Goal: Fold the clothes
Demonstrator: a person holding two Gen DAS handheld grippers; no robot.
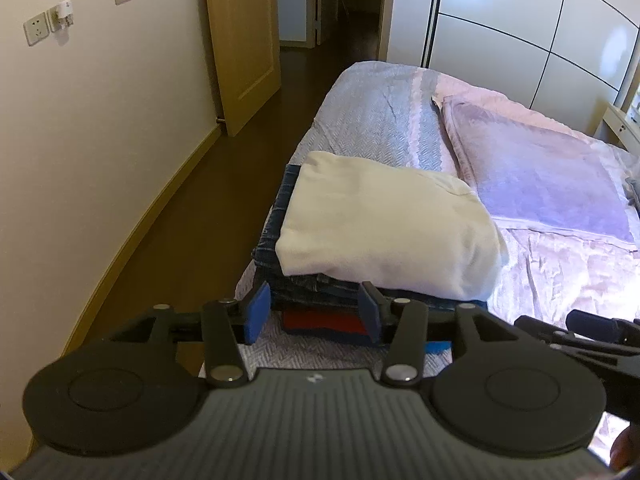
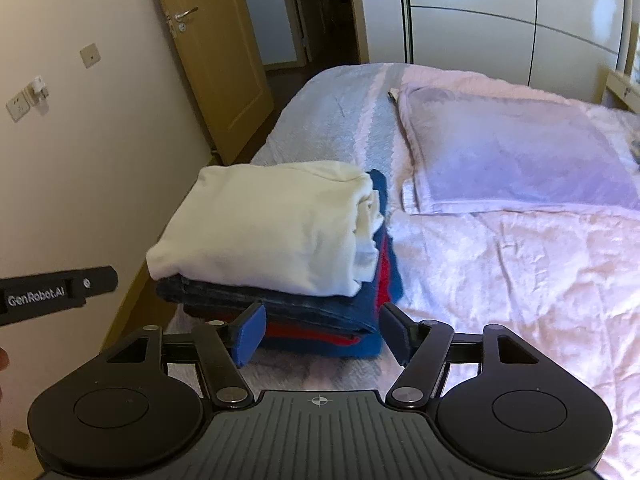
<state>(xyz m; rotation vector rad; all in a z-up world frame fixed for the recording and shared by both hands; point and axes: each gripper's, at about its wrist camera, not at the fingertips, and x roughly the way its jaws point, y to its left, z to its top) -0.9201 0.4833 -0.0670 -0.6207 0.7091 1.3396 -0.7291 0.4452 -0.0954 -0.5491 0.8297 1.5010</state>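
Three folded garments sit stacked near the corner of the bed with its pale pink cover: a cream knit sweater on top, dark blue denim jeans under it, and a blue-and-red cloth at the bottom. The left gripper and right gripper both hover just short of the stack, jaws released and grasping nothing.

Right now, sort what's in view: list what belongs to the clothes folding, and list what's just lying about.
Belongs to the folding:
- white folded garment, top of the stack
- folded jeans under it
- blue and red garment at the bottom
- left gripper, open and empty
- right gripper, open and empty

Just lying about:
- pillow
- pink bedspread
- wooden door
- wall socket
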